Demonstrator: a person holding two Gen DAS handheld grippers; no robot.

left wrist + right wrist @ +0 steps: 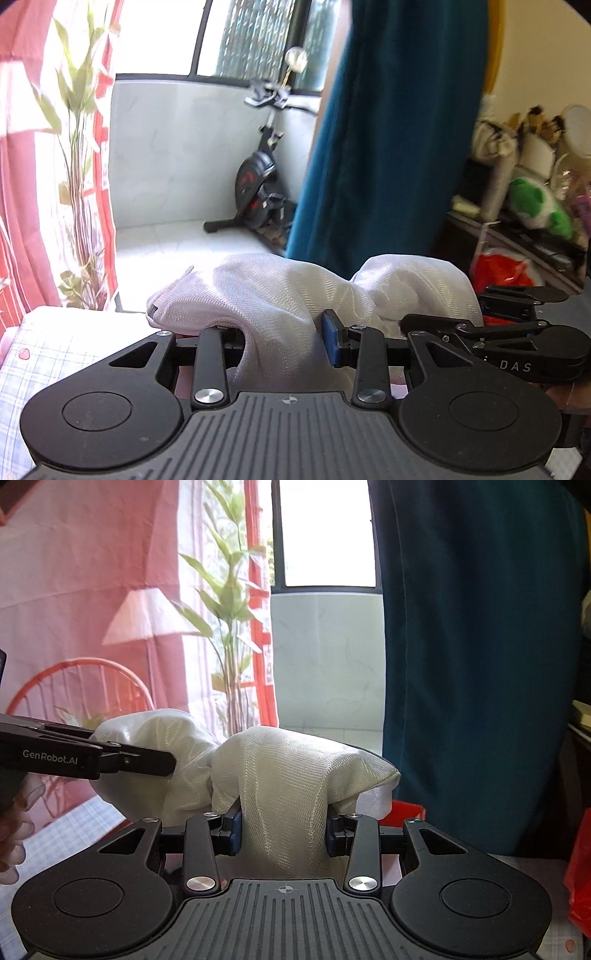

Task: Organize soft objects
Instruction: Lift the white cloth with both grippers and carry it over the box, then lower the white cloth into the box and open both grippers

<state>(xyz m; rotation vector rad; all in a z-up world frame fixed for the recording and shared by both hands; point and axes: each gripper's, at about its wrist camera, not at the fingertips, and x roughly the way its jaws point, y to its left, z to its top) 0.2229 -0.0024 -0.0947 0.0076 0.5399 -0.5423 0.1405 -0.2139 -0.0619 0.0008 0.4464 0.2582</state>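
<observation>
A white woven pillow (280, 291) is held up in the air between both grippers. My left gripper (284, 343) is shut on one end of it; the cloth bunches between the blue pads (330, 343). The right gripper (517, 332) shows at the right edge of the left wrist view, clamped on the pillow's other end. In the right wrist view, the right gripper (282, 830) squeezes a fold of the pillow (291, 775) between its pads. The left gripper (110, 757) reaches in from the left onto the pillow's far lobe, and a hand (14, 830) shows below it.
A checked bedsheet (55, 354) lies below at the left. A teal curtain (388, 129) hangs ahead, a red-patterned curtain (22, 166) at the left. An exercise bike (258, 184) stands on the balcony. A cluttered shelf with a green plush toy (535, 206) is at the right.
</observation>
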